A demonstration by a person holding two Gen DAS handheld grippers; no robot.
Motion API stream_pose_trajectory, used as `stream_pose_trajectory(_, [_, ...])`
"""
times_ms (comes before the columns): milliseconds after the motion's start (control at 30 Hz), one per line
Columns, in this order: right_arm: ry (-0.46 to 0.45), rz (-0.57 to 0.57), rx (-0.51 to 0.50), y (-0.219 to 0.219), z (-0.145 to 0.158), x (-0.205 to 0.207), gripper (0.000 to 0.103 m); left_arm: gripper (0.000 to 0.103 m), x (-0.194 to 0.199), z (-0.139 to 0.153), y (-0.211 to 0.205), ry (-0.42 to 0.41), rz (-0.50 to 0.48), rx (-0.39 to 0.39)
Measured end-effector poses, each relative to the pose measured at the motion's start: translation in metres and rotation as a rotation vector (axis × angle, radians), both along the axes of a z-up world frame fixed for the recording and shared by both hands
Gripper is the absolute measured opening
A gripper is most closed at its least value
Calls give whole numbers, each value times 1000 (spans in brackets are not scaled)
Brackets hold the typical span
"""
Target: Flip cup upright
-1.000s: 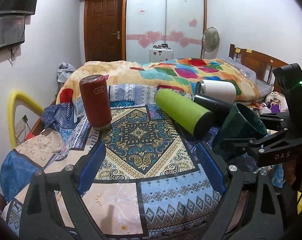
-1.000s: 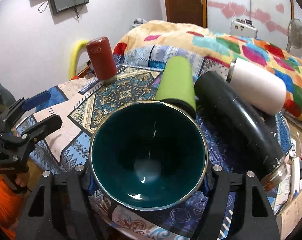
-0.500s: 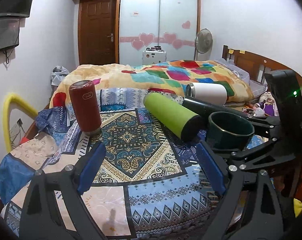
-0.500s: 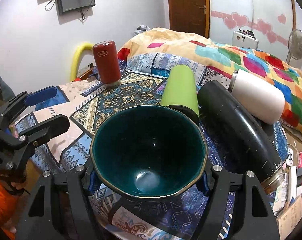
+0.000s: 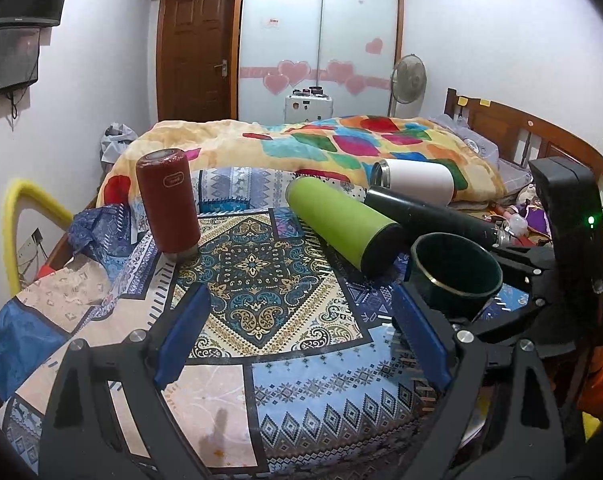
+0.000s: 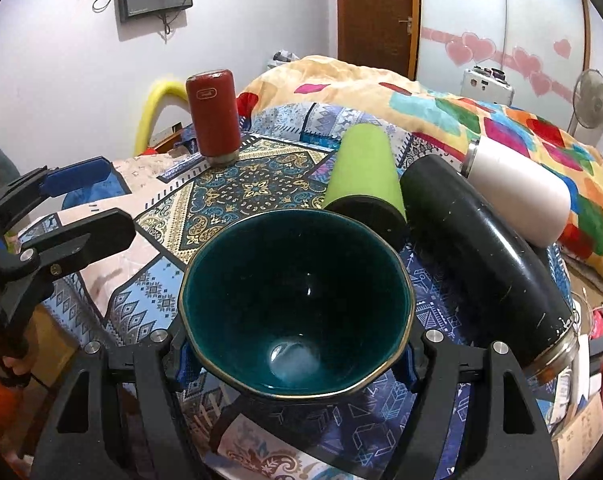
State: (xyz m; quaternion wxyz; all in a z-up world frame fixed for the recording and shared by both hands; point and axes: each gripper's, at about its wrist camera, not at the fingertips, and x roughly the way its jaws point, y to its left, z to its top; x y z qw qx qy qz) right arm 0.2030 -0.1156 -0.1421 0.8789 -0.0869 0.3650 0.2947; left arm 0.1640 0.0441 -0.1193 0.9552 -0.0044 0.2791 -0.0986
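Note:
The dark teal cup (image 6: 297,304) with a gold rim is held between my right gripper's (image 6: 295,360) blue pads, mouth up and tilted slightly toward the camera. In the left wrist view the cup (image 5: 455,274) stands nearly upright at the right, just above the patterned cloth (image 5: 261,280), with the right gripper (image 5: 513,280) shut on it. My left gripper (image 5: 301,336) is open and empty over the cloth's near part; it shows at the left of the right wrist view (image 6: 81,208).
A red flask (image 5: 167,204) stands inverted at the back left. A green flask (image 5: 341,224), a black flask (image 5: 429,216) and a white flask (image 5: 413,180) lie on their sides just behind the cup. A colourful quilt (image 5: 321,144) lies behind.
The right gripper has turned the cup from lying tilted on its side to nearly upright and lowered it toward the cloth. The left gripper stayed open, shifting slightly.

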Motion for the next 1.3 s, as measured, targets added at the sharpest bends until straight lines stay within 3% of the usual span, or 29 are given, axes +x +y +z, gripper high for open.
stream_pose_trajectory(200, [-13,-14,-5,-3,3,-8,71,93,-6,6,0,-5,4,2])
stream_pose_trajectory(400, [-75,-38,42,-21,28,-33,73,93,-25,28,-5,-51,4,-15])
stream_pose_trajectory(867, [-397,-198,263,-79,129,-119,74,93,-110,107,-35,-305,28,-40])
stream_pose_trajectory(1033, [-441,-217,314,-85,137,-141,74,93,-136,121,-46,-365,50,-37])
stream_pose_trajectory(1167, [-469,-242,333,-88,136,-155,82,99,-150,121,-53,-393,65,-33])
stream_pose_trajectory(1300, [-482,-266,334,-91,133,-162,84,102,-159,116,-58,-403,86,-31])
